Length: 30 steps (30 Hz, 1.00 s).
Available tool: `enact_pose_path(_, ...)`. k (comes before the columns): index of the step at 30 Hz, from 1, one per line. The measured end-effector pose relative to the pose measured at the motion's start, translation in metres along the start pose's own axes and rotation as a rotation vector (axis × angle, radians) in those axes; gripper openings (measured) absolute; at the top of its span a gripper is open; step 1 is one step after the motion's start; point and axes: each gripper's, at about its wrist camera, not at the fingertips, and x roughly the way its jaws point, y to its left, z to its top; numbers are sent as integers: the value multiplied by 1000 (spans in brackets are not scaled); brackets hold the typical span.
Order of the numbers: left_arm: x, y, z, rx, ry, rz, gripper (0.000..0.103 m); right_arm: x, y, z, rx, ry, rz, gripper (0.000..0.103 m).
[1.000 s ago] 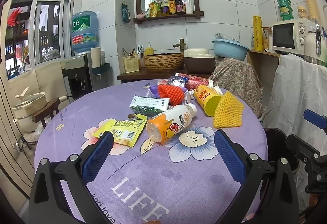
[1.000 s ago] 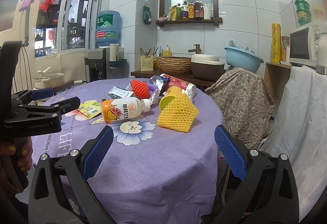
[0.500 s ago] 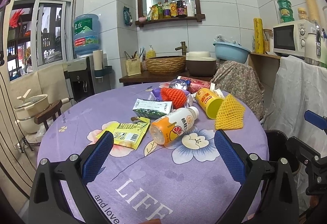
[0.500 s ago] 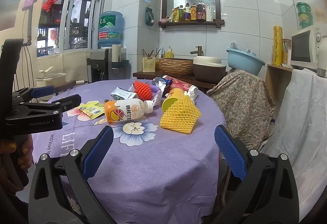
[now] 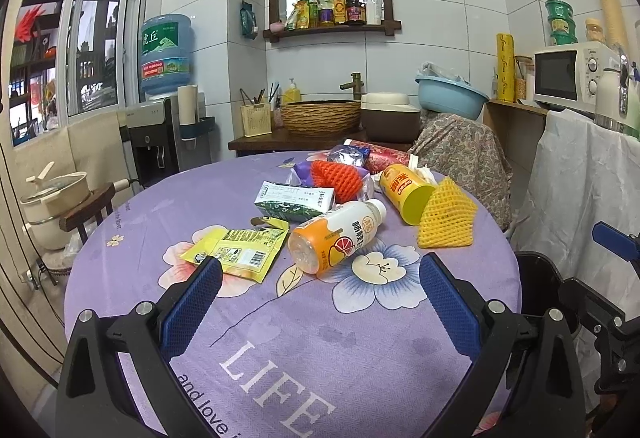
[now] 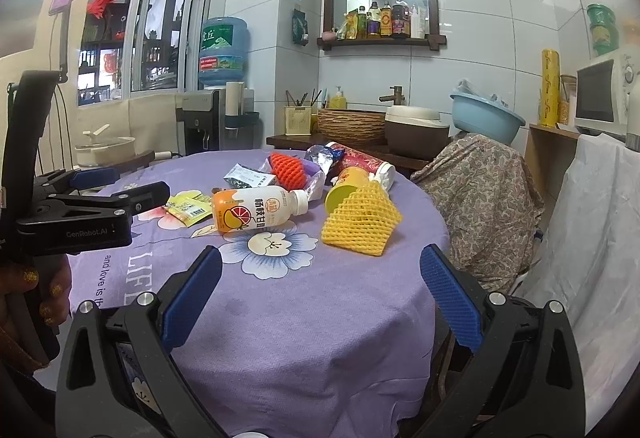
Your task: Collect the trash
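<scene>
Trash lies on a round table with a purple cloth [image 5: 280, 338]: an orange-and-white drink bottle [image 5: 334, 234] on its side, a yellow foam net [image 5: 446, 222], a yellow cup [image 5: 404, 192], a green-white carton [image 5: 294, 200], a yellow wrapper [image 5: 236, 248], an orange net [image 5: 334, 178] and a red tube [image 5: 380, 158]. My left gripper [image 5: 320, 294] is open and empty, just short of the bottle. My right gripper [image 6: 320, 286] is open and empty at the table's right side, with the bottle [image 6: 256, 212] and yellow net [image 6: 360, 224] ahead. A black bin [image 5: 540, 286] stands at the table's right.
A chair draped in patterned cloth [image 6: 480, 190] stands behind the table. White cloth [image 6: 592, 238] covers a unit on the right under a microwave [image 5: 572, 76]. A water dispenser [image 5: 164, 110], a counter with a woven basket [image 5: 320, 114] and a pot on a stool [image 5: 56, 198] line the far side.
Both views have shifted slightly, so the trash sits a little lower and nearer in the frames. Both grippers remain open; nothing on the table has moved.
</scene>
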Motion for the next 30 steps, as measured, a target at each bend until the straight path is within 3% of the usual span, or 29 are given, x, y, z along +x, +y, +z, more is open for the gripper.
enact_pose_path(30, -4, -2, -1, 2, -13, -4, 98, -7, 6, -1, -22, 1, 17, 98)
